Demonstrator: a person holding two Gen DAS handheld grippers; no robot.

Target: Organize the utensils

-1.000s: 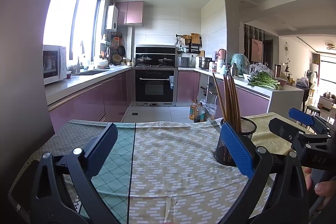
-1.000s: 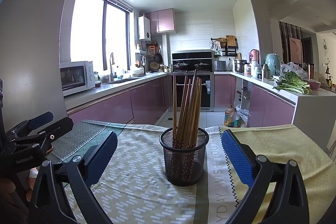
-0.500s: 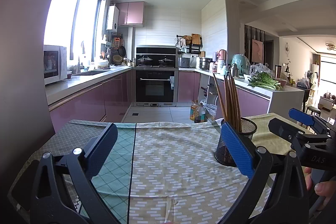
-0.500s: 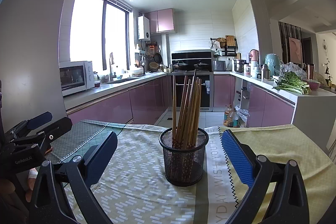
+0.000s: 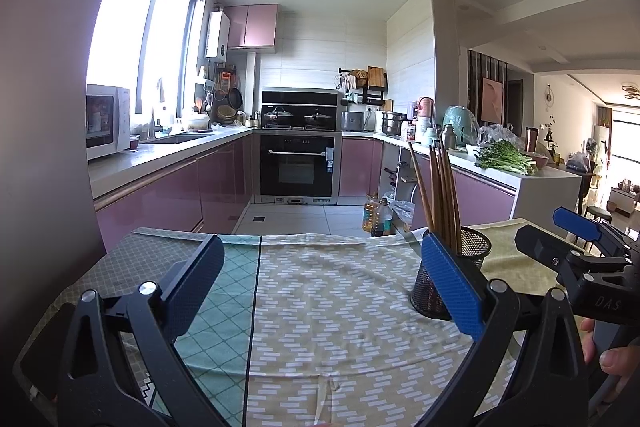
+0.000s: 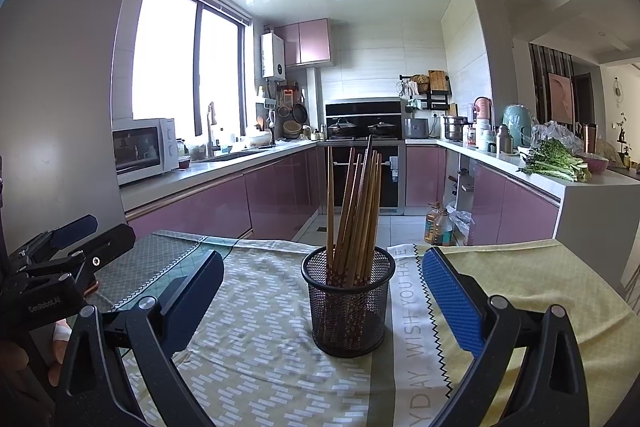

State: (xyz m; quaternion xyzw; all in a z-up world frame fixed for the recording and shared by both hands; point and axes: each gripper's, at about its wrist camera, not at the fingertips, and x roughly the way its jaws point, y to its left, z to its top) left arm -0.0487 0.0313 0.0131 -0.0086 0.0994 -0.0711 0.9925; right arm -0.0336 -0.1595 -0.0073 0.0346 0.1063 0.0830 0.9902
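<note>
I've got the right gripper (image 6: 322, 291) spread wide with nothing between its fingers, lined up on the mesh holder (image 6: 347, 301) standing dead ahead at twelve o'clock on the table (image 6: 560, 287). The left gripper (image 5: 320, 285) is just as wide and empty, with the holder off at its two o'clock. The chopsticks (image 6: 356, 211) all stand inside, fanned and leaning on the rim. My worry: that cup is light wire mesh, round and narrow-based, top-heavy with long smooth wooden sticks, so a nudge from one finger could tip it and scatter them. It also sits on loose, wrinkled cloth (image 6: 260, 359), which I reckon could drag or bunch. I can't tell from here whether any utensil lies outside the holder.
</note>
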